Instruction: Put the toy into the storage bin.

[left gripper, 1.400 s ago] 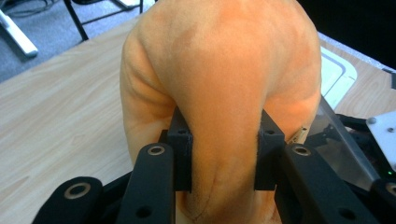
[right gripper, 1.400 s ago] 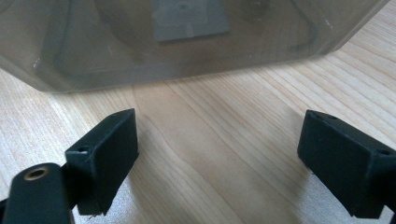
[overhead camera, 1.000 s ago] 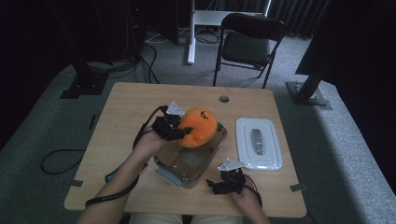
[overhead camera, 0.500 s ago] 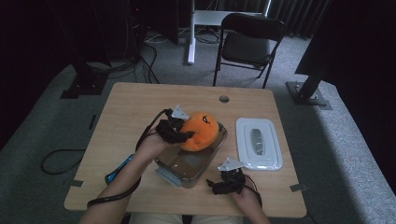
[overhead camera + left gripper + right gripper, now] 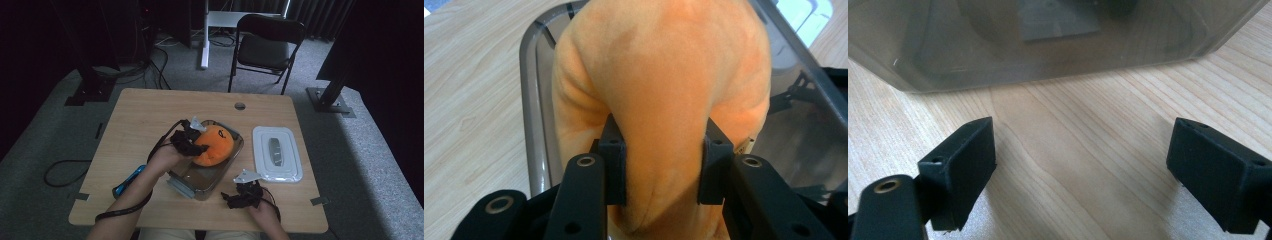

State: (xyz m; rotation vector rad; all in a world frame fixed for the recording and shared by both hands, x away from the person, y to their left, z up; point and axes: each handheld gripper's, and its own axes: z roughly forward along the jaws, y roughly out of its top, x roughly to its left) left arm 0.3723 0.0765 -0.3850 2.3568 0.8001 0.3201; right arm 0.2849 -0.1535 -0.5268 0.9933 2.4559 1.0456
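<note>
An orange plush toy [image 5: 216, 145] sits partly inside a clear plastic container [image 5: 201, 187] at the middle of the wooden table. My left gripper [image 5: 194, 141] comes at it from the left, and its pads [image 5: 613, 150] press into the toy [image 5: 664, 65] above the container's rim [image 5: 531, 100]. Those jaws have just been opening a little, with the toy still squeezed between them. My right gripper [image 5: 243, 192] rests open near the table's front edge, just right of the container. In the right gripper view its jaws [image 5: 1083, 150] stand wide apart over bare wood, facing the container wall [image 5: 1048, 45].
A white lid [image 5: 276, 152] with a grey handle lies flat to the right of the container. A blue object [image 5: 131, 180] lies under my left forearm. A dark folding chair [image 5: 267, 45] stands beyond the table's far edge.
My left gripper has sunk slightly with the plush toy, bringing it lower into the container. My right gripper has not moved.
</note>
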